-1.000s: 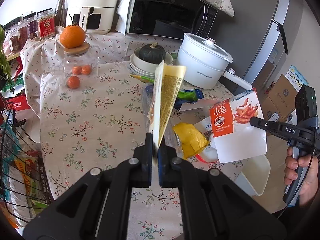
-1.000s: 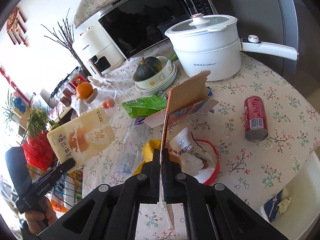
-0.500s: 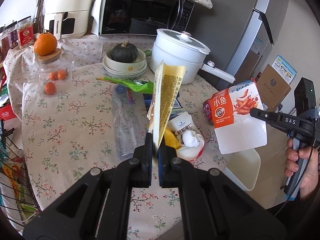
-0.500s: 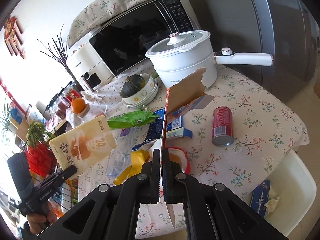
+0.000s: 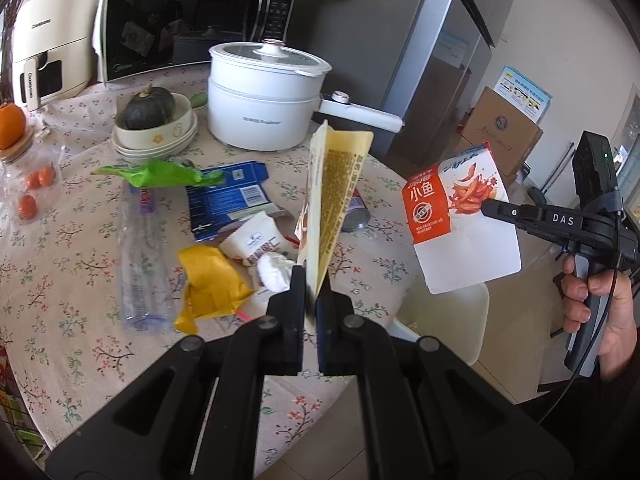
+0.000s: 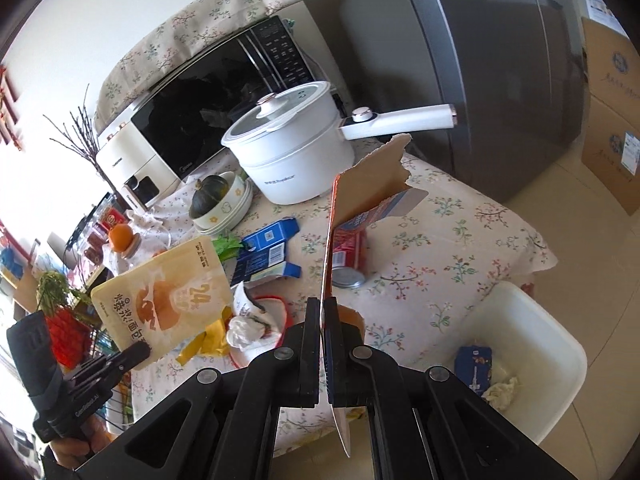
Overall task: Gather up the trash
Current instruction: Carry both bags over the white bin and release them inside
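Note:
My left gripper (image 5: pixel 311 280) is shut on a yellow snack pouch (image 5: pixel 334 200), held edge-on above the table; the pouch also shows in the right wrist view (image 6: pixel 160 296). My right gripper (image 6: pixel 323 305) is shut on an orange-and-white torn carton (image 6: pixel 360 196), seen face-on in the left wrist view (image 5: pixel 460 216) off the table's right edge. A white trash bin (image 6: pixel 560 360) stands on the floor beside the table, holding a blue box and tissue. On the table lie a clear bottle (image 5: pixel 144 256), yellow wrapper (image 5: pixel 208 284), green wrapper (image 5: pixel 160 172), blue box (image 5: pixel 228 200) and a red can (image 6: pixel 348 256).
A white pot (image 5: pixel 264 100), a bowl with a squash (image 5: pixel 156 120), a microwave (image 5: pixel 192 20) and an air fryer (image 5: pixel 44 60) stand at the back of the floral table (image 5: pixel 60 240). A fridge (image 6: pixel 500 60) and cardboard boxes (image 5: pixel 504 132) are to the right.
Both grippers have swung right toward the table's edge with their items still held. The white bin has come into fuller view below the right gripper.

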Demonstrator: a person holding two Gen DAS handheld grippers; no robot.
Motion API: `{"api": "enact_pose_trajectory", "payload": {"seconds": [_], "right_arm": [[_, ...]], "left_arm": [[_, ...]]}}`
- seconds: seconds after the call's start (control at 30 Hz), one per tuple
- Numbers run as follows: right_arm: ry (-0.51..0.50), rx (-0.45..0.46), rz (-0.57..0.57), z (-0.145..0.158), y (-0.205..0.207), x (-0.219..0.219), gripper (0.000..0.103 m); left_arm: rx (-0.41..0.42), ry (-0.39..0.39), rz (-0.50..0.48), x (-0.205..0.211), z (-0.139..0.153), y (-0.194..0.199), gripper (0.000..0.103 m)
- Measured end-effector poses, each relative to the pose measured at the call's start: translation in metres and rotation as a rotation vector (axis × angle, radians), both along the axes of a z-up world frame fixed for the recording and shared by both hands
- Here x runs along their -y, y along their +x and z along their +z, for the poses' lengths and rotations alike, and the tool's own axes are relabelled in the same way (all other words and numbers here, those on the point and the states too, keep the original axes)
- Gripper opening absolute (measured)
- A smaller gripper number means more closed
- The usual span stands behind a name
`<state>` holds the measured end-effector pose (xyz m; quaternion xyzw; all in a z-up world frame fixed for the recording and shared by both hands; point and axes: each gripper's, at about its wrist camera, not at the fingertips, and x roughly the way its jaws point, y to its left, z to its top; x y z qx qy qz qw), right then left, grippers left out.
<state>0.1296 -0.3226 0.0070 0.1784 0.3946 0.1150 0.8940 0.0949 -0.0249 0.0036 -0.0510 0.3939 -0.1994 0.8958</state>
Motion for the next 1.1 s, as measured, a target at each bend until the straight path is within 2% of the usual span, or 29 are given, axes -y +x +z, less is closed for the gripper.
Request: {"api": "enact_pose_trajectory", "payload": {"seconds": [0.4,0.67,0.9,1.1], "right_arm": [[-0.039,-0.056,-0.146,-0.021,-0.032,0.081,0.002],[-0.069,-0.109,-0.220,-0.042,-0.055,0.119,0.002],[-0.106,-0.172,-0.242,-0.065,-0.065,0.128,0.002],[-0.126,-0.197,-0.245,-0.073,-0.064,0.128,0.002]], "left_arm": [[-0.033,0.035,-0.210,0.095,-0.016,-0.008,0.005],[-0.084,0.088,-0.342,0.157,-0.047,-0.022,0.005],[-0.156,0.133,-0.356,0.190,-0.087,-0.019,0.005],[-0.160,0.154,-0.361,0.203,-0.102,-0.014,0.006]]}}
